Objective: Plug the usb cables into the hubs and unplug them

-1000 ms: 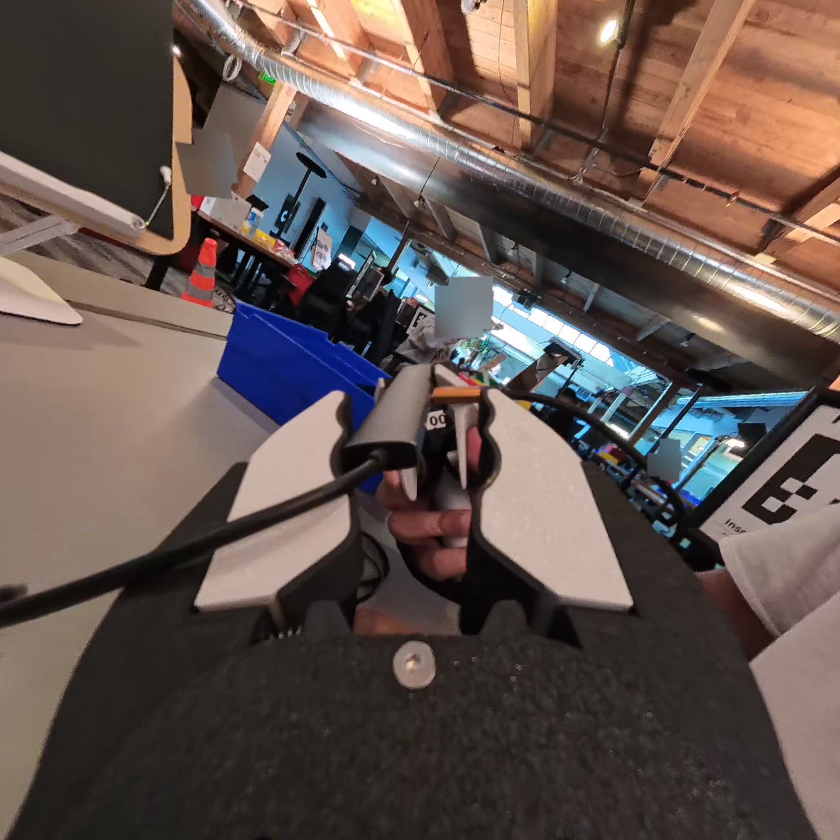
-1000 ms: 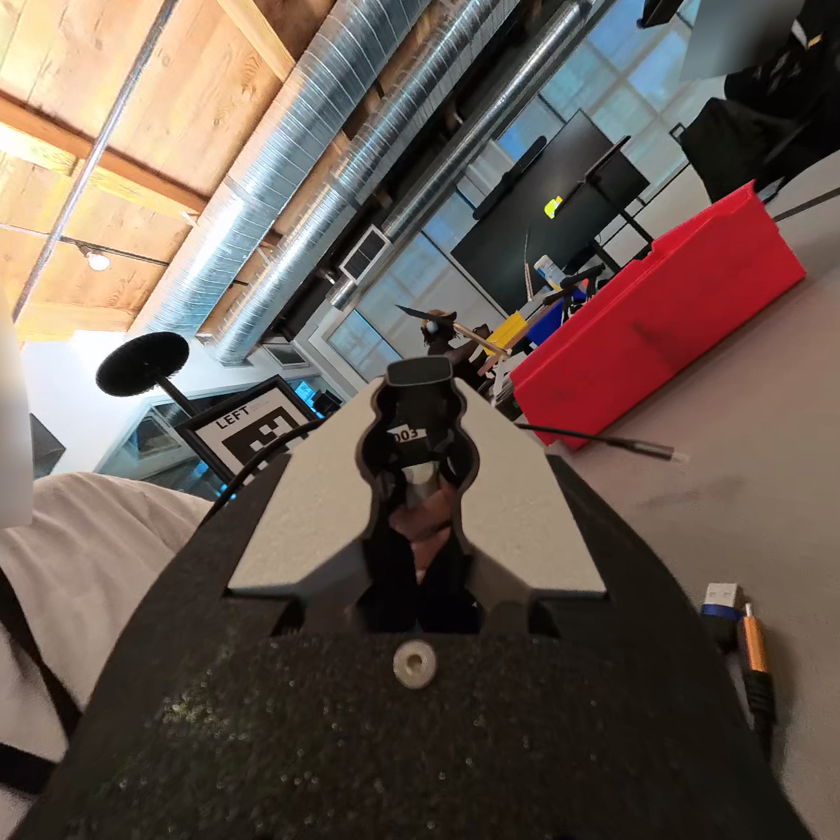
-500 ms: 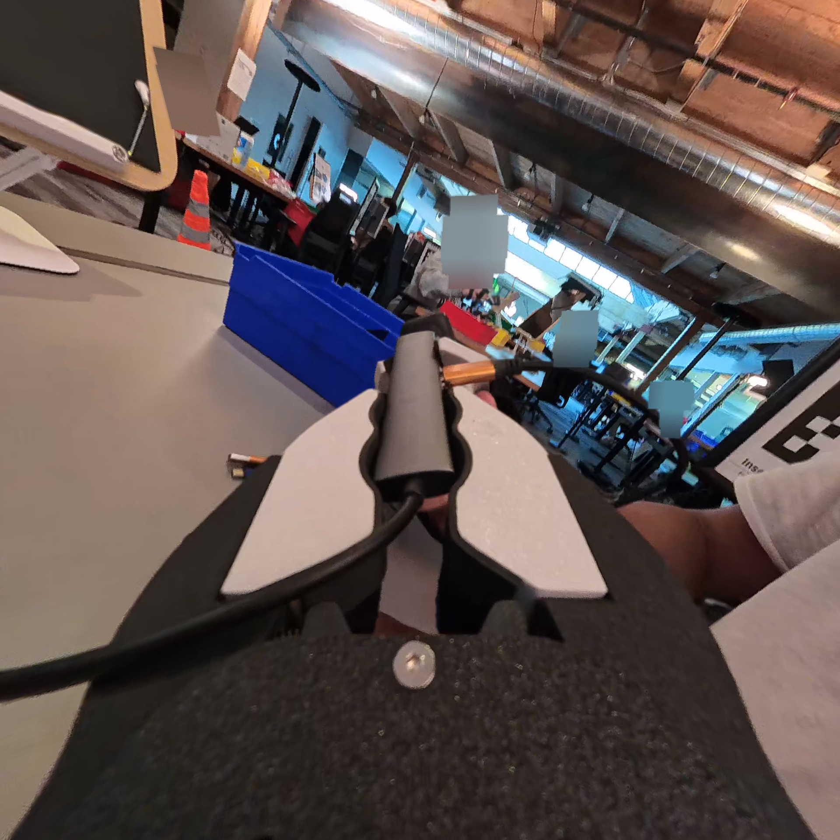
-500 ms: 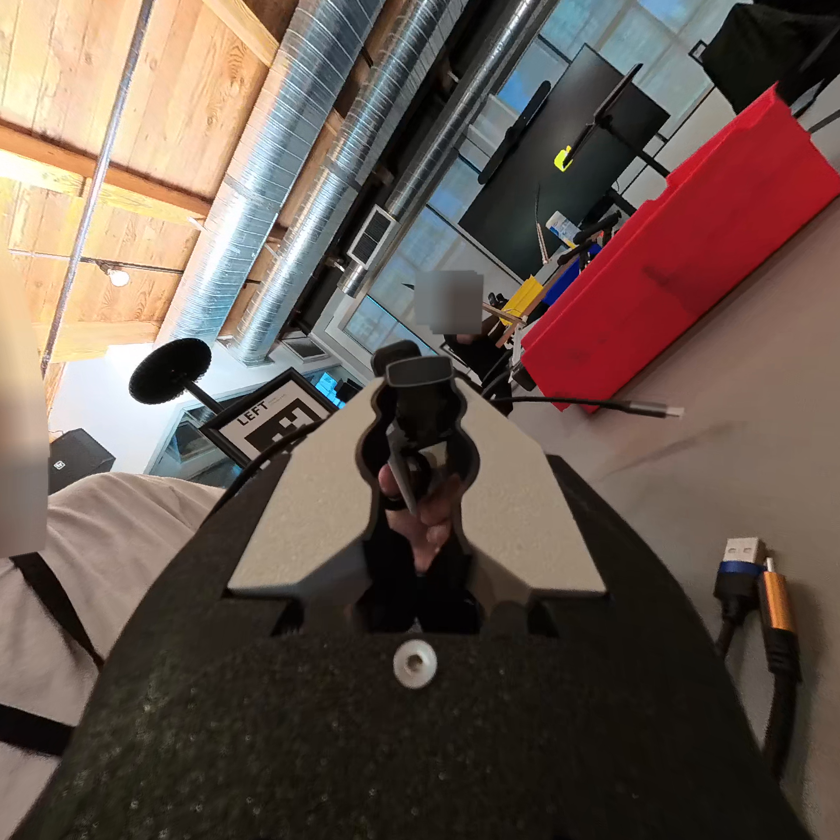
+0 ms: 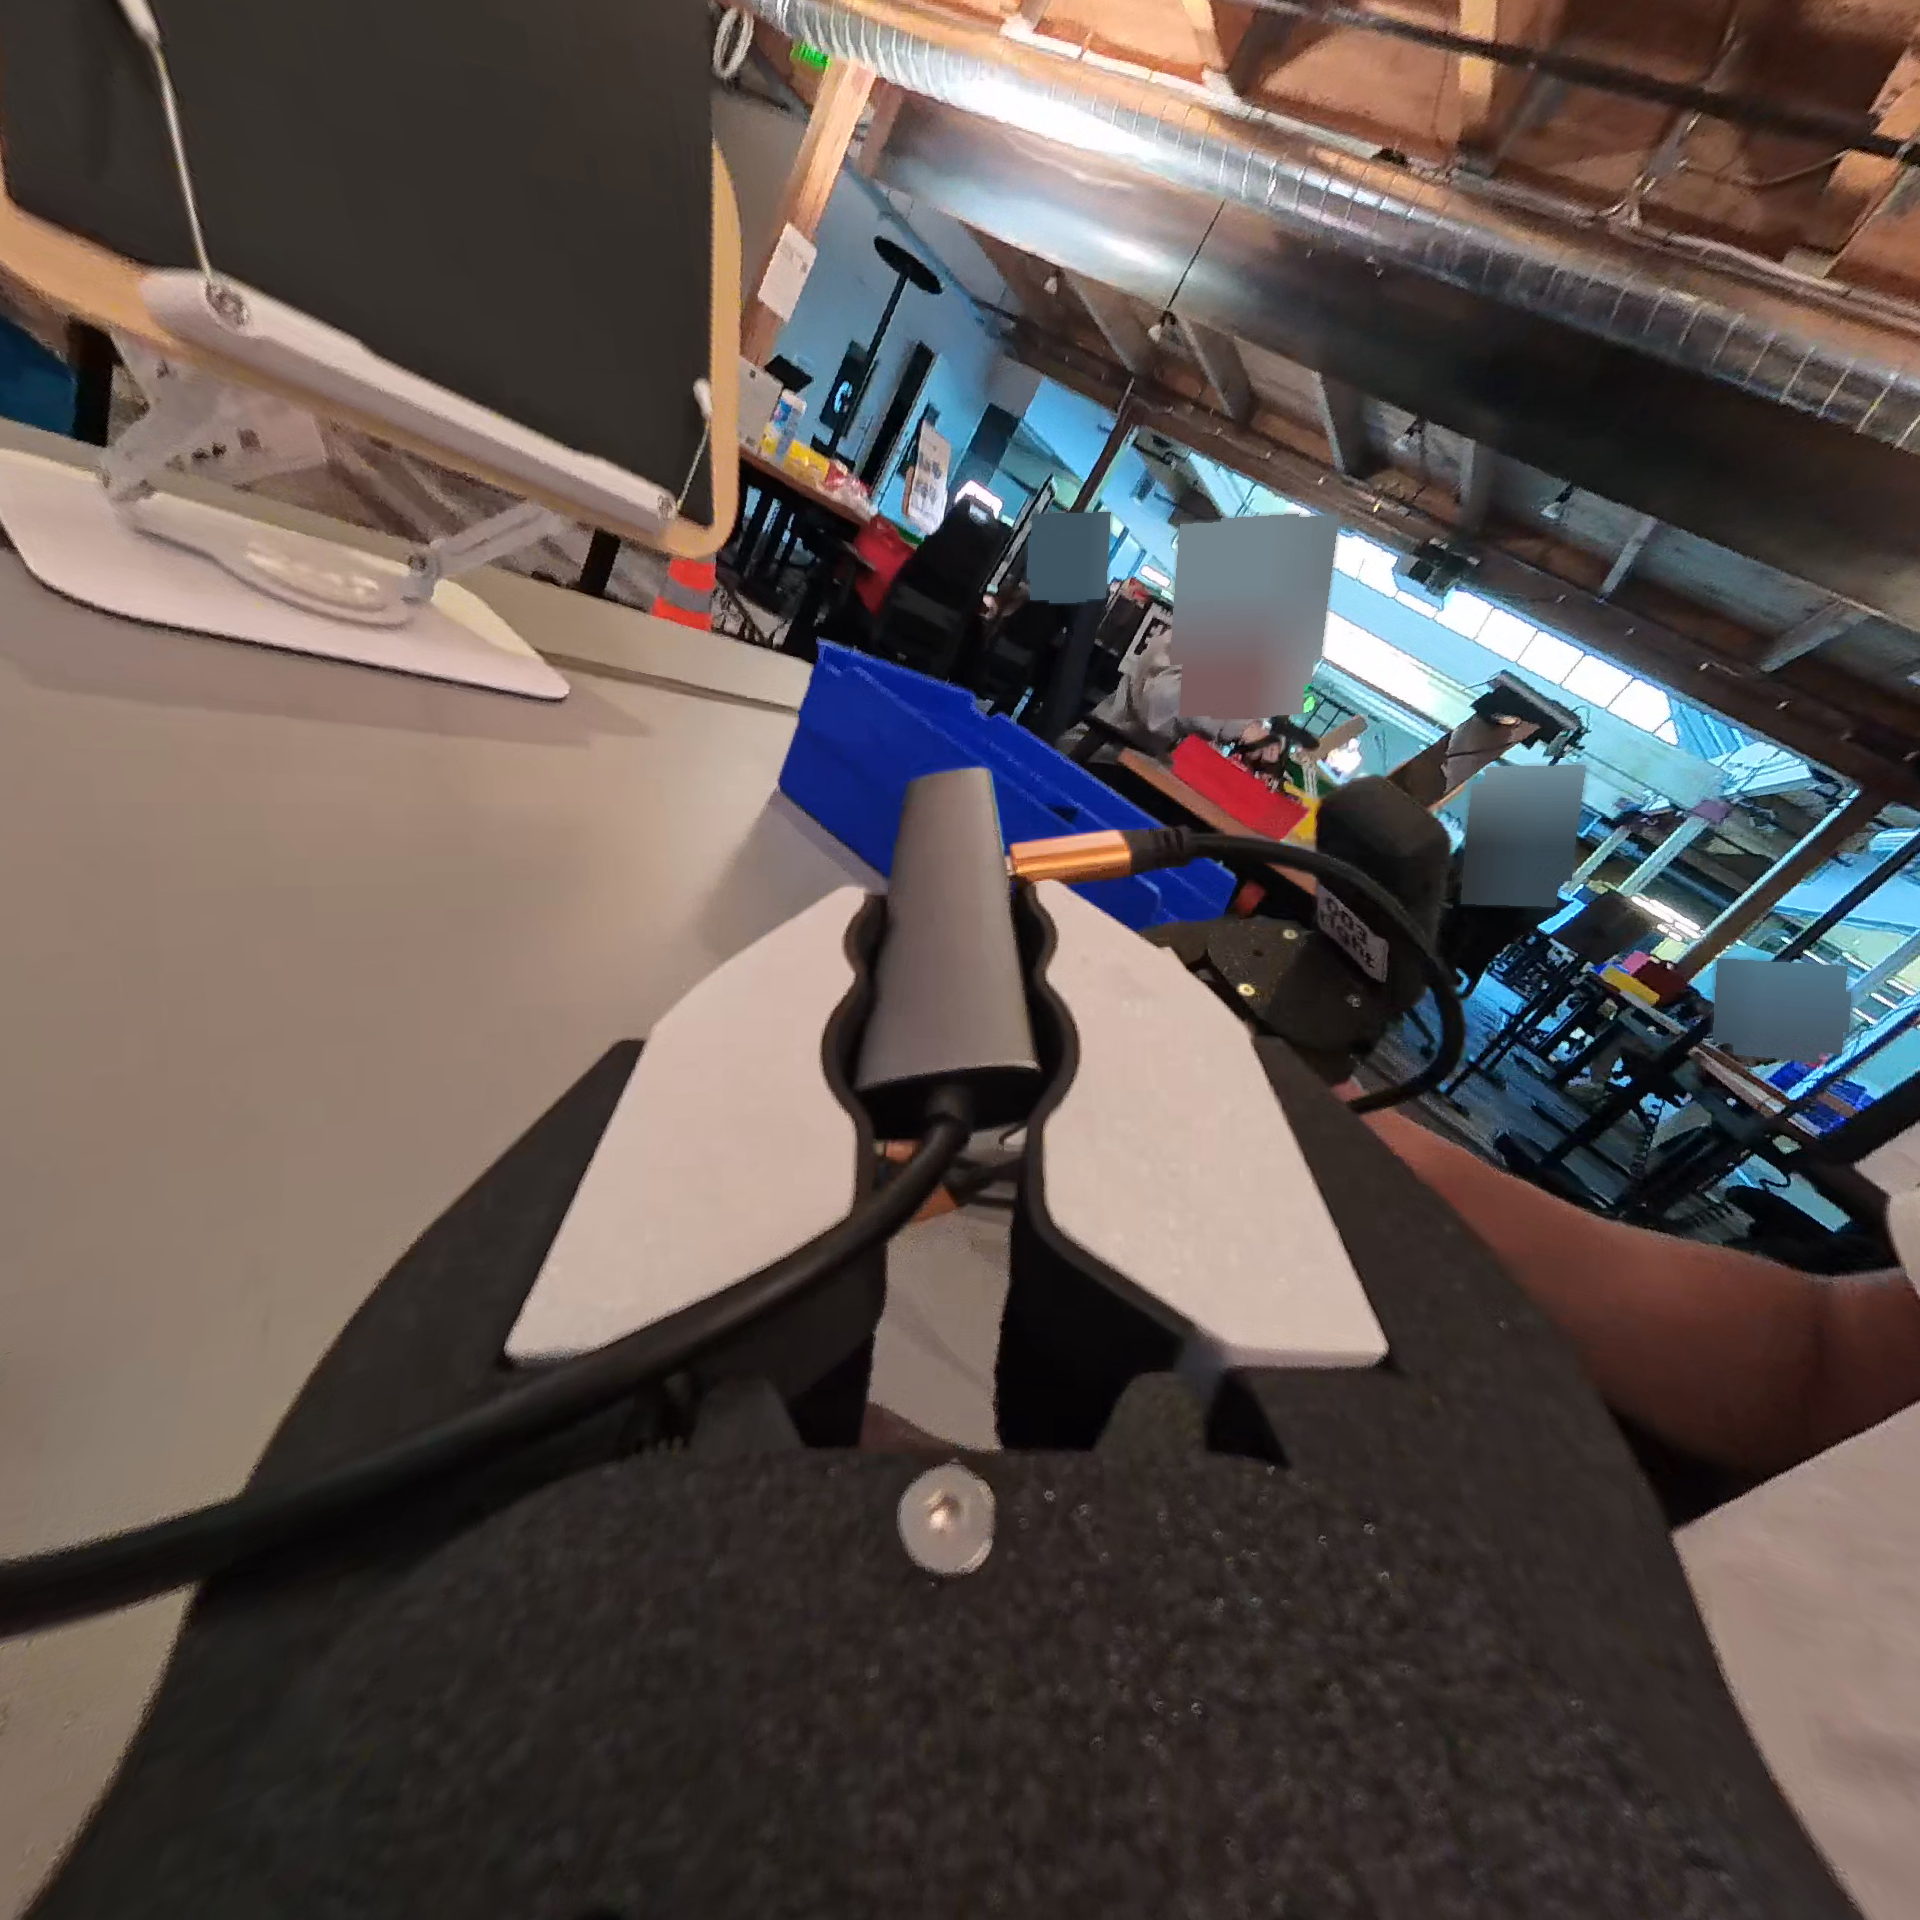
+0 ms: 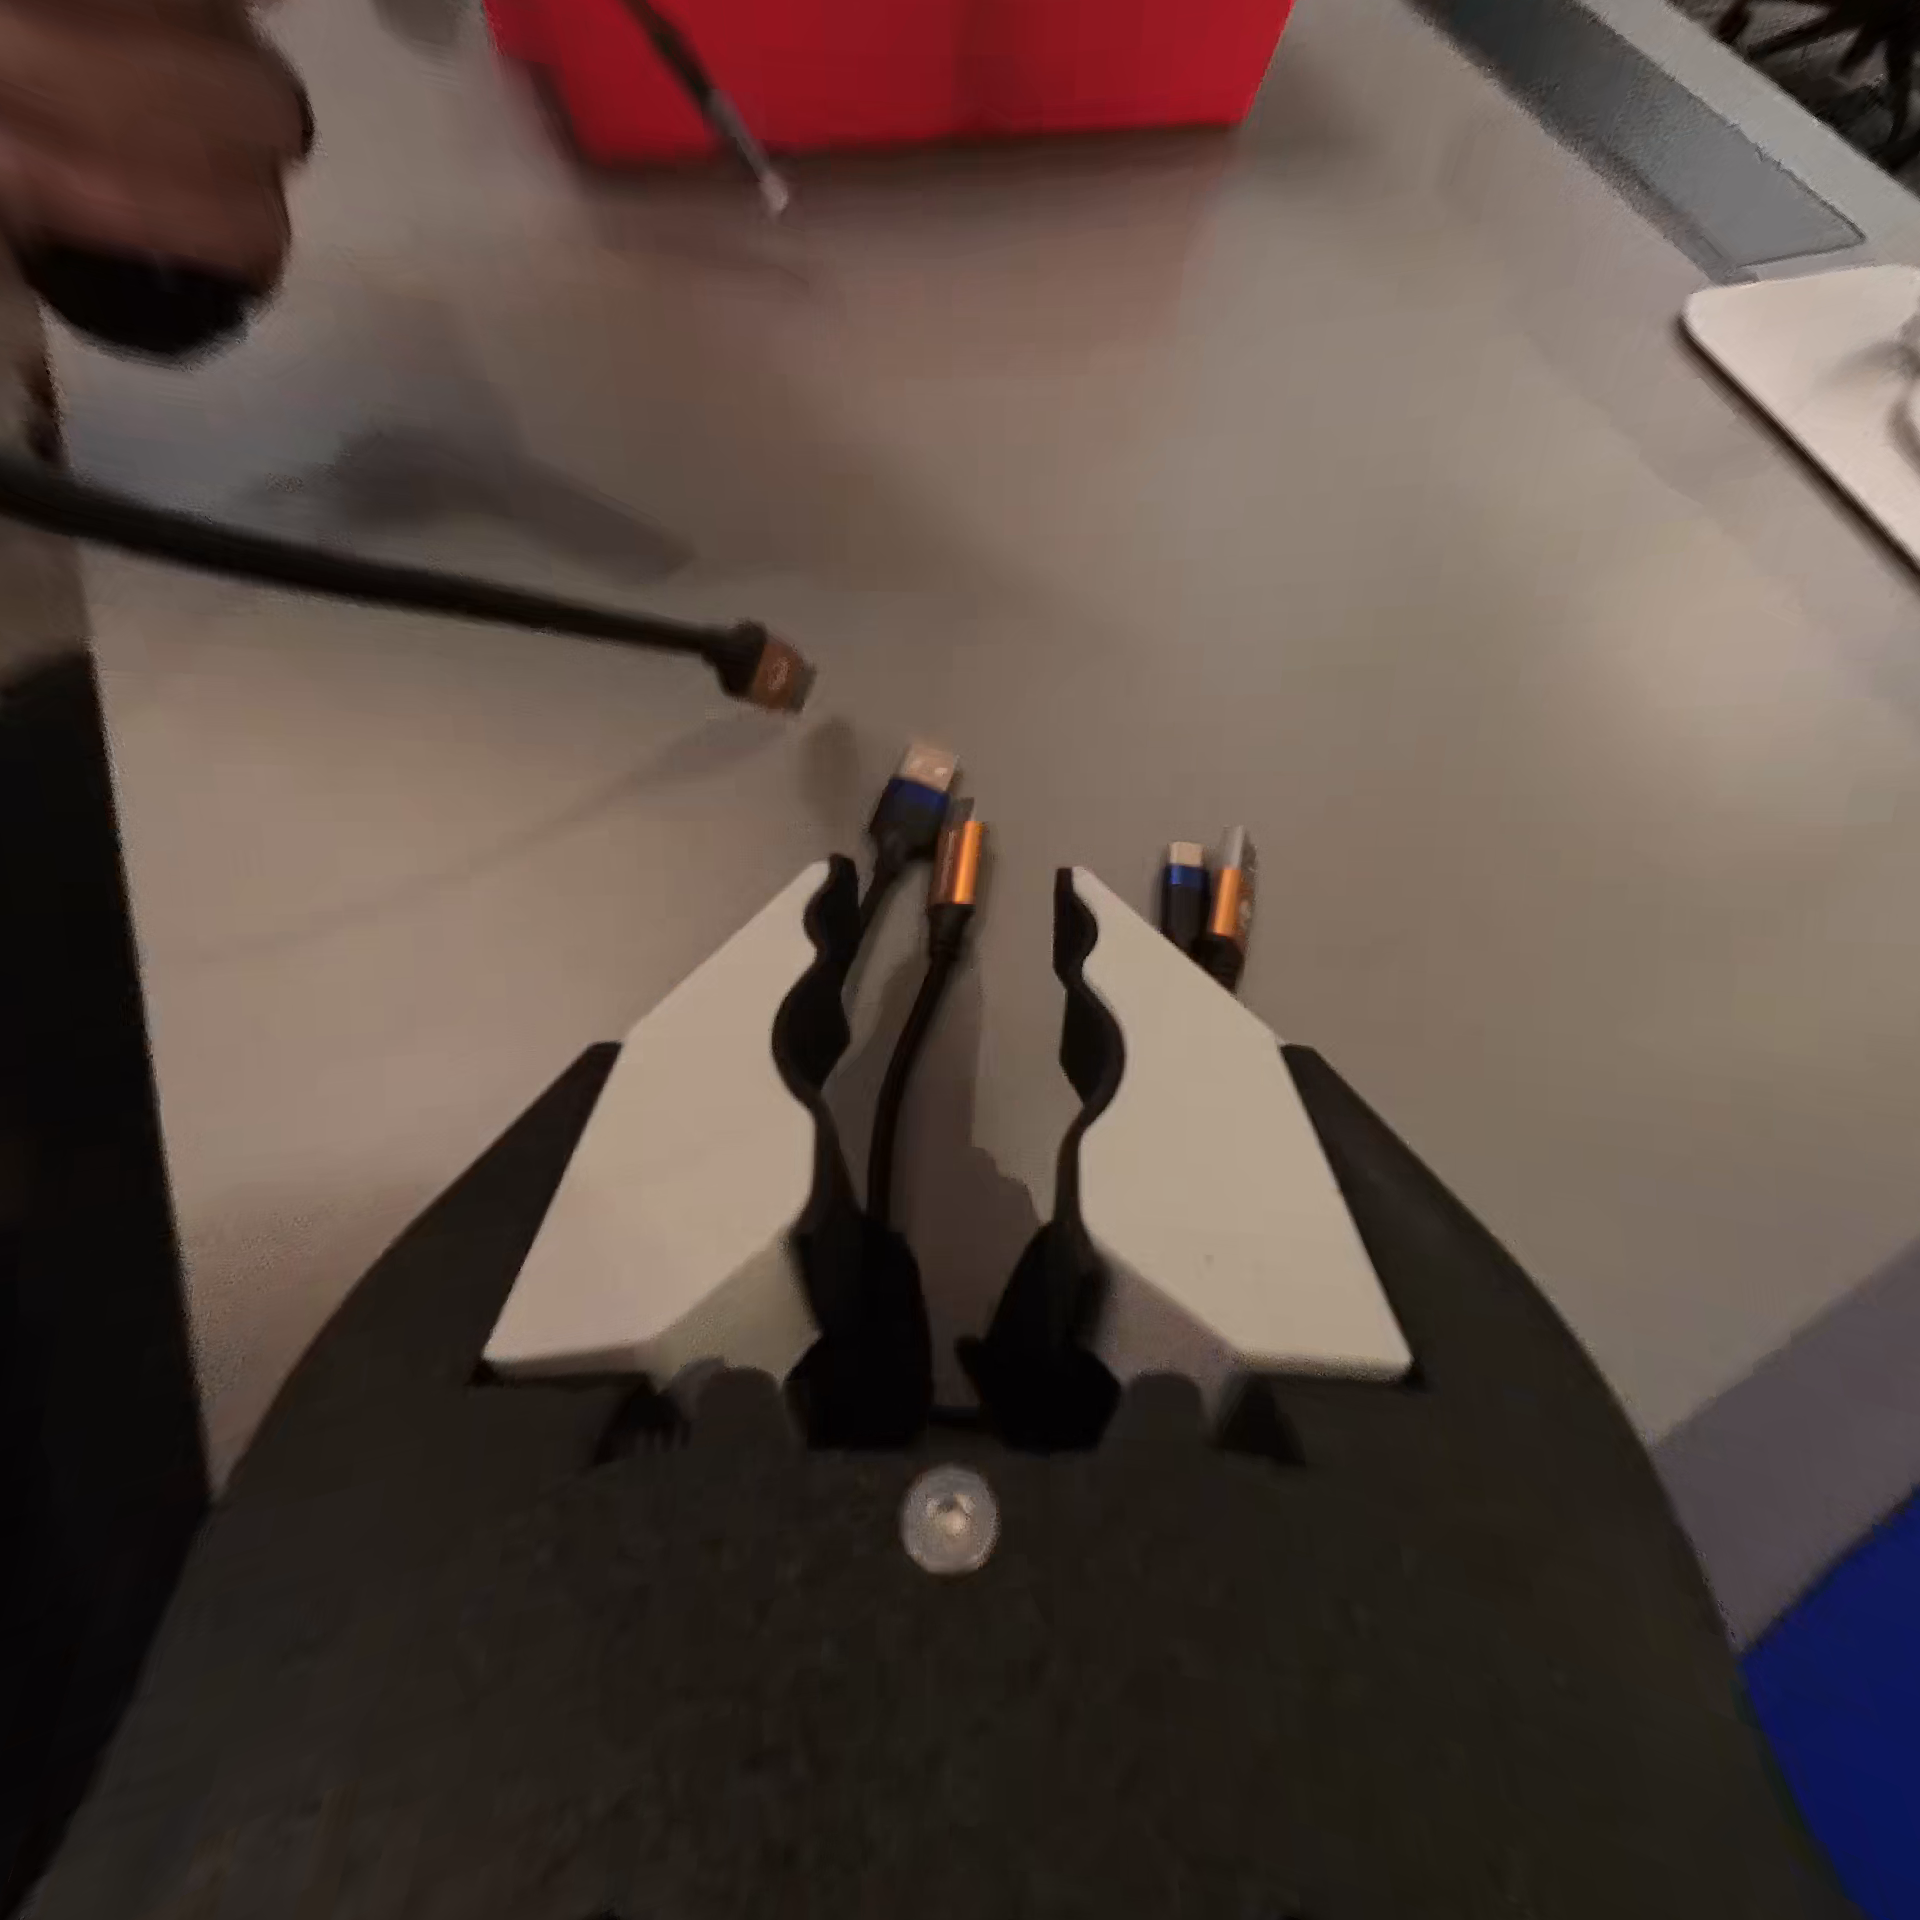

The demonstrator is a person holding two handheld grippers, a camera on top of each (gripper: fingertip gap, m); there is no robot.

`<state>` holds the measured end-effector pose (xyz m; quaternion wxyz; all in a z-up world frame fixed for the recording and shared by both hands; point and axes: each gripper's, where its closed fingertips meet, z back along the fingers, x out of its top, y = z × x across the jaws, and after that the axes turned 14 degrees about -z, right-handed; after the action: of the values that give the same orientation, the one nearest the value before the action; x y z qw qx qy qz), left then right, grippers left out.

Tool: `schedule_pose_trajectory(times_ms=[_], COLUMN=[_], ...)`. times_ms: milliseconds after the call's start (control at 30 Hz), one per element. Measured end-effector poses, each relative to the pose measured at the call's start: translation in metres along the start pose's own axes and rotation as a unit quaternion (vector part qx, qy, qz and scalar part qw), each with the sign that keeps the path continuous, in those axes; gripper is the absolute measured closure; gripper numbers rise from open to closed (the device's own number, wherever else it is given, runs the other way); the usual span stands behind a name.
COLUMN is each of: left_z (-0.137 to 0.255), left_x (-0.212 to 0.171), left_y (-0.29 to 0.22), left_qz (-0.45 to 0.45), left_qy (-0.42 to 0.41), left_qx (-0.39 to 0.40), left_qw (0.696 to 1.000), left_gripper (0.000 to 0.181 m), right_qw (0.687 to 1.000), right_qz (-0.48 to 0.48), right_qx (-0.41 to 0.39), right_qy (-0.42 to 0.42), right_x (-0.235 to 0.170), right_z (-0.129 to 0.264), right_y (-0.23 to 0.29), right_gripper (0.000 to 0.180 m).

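My left gripper (image 5: pixel 954 914) is shut on a dark grey hub (image 5: pixel 951 966), held above the table. An orange-collared USB plug (image 5: pixel 1070 860) sits in the hub's right side, and its black cable loops off to the right. The hub's own black cable (image 5: pixel 623 1351) trails back to the lower left. My right gripper (image 6: pixel 951 873) is open and empty, pointing down at the table. A blue USB plug (image 6: pixel 914 800) and an orange plug (image 6: pixel 958 862) lie between its fingertips. Another blue and orange plug pair (image 6: pixel 1205 888) lies just right of the right finger.
A black cable with a brownish plug end (image 6: pixel 769 670) hangs in from the left. A red bin (image 6: pixel 883 73) stands at the far table edge and a blue bin (image 5: pixel 935 738) stands beyond the hub. A white stand base (image 6: pixel 1818 384) and its dark screen (image 5: pixel 416 208) are to the side. Across from one pair of fingers to the other is roughly 15 cm.
My right gripper has swung from near the hub down to the table and has opened over the loose plugs. My left gripper still holds the hub, with the orange plug now in its side.
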<state>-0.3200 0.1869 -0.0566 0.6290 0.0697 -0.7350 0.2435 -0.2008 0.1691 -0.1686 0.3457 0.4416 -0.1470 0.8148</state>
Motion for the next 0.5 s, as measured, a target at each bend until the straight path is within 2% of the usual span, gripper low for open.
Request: schedule_pose_trajectory(times_ms=[100,267,367,433,500], left_z=[0.001,0.003,0.001,-0.001,-0.003], left_x=[-0.008,-0.009,-0.012,-0.014,-0.017], left_y=[0.006,0.011,0.006,0.003,0.0], left_qz=[0.011,0.023,0.009,-0.002,-0.024], left_qy=[0.02,0.018,0.031,0.036,0.046], left_qx=[0.003,-0.006,-0.016,-0.017,-0.017], left_qw=[1.0,1.0,0.999,0.999,0.998], left_gripper=[0.156,0.156,0.156,0.156,0.156], right_qw=[0.997,0.99,0.983,0.982,0.987], right_qz=[0.075,0.127,0.163,0.168,0.128], right_qx=[-0.021,-0.045,-0.069,-0.07,-0.067], right_qy=[0.029,0.048,0.052,0.055,0.065], right_x=[-0.01,-0.019,-0.022,-0.023,-0.022], right_z=[-0.006,-0.011,-0.014,-0.015,-0.014], right_y=[0.002,-0.004,-0.01,-0.009,-0.012], right_gripper=[0.152,0.16,0.173,0.174,0.174])
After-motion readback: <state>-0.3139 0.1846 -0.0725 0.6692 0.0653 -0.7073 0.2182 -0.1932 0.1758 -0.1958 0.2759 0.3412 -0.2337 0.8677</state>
